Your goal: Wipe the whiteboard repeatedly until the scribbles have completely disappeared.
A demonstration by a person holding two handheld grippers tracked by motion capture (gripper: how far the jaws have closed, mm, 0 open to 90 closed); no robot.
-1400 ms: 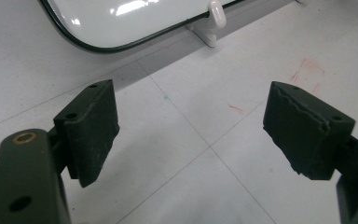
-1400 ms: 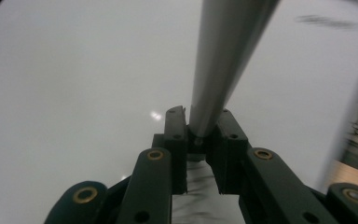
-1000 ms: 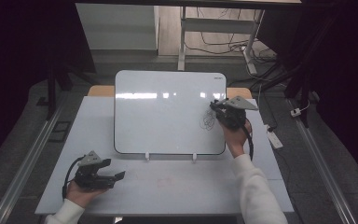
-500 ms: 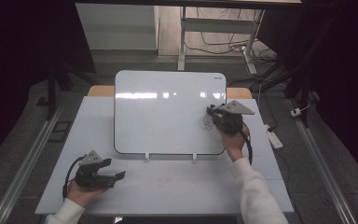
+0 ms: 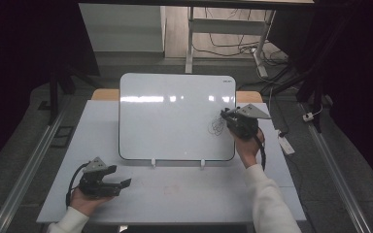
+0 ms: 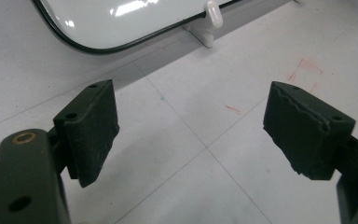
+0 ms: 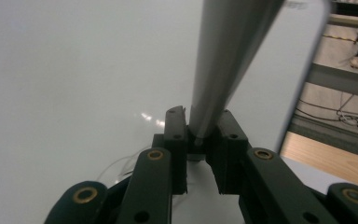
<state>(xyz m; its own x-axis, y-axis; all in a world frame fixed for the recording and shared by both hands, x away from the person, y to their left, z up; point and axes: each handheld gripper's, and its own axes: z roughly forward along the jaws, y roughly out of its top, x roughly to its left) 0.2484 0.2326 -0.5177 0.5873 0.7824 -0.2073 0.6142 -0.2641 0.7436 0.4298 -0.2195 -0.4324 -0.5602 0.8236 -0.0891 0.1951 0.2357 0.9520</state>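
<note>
R claw [image 7: 200, 135] pinches marker [image 7: 228, 56], long axis toward whiteboard [image 5: 175, 116], tip by scribble [image 5: 217, 125]; L claw [image 6: 191, 135] spread, idle on bench [image 5: 199, 194].

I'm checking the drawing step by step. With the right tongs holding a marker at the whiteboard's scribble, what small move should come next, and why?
Probably keep the grey marker on the white whiteboard and extend the black scribble: the right tongs grip it firmly, and the scribble is small.

The propped whiteboard [image 5: 175, 116] blocks the table's [image 5: 184, 194] far half; the near edge strip lies open.
</note>
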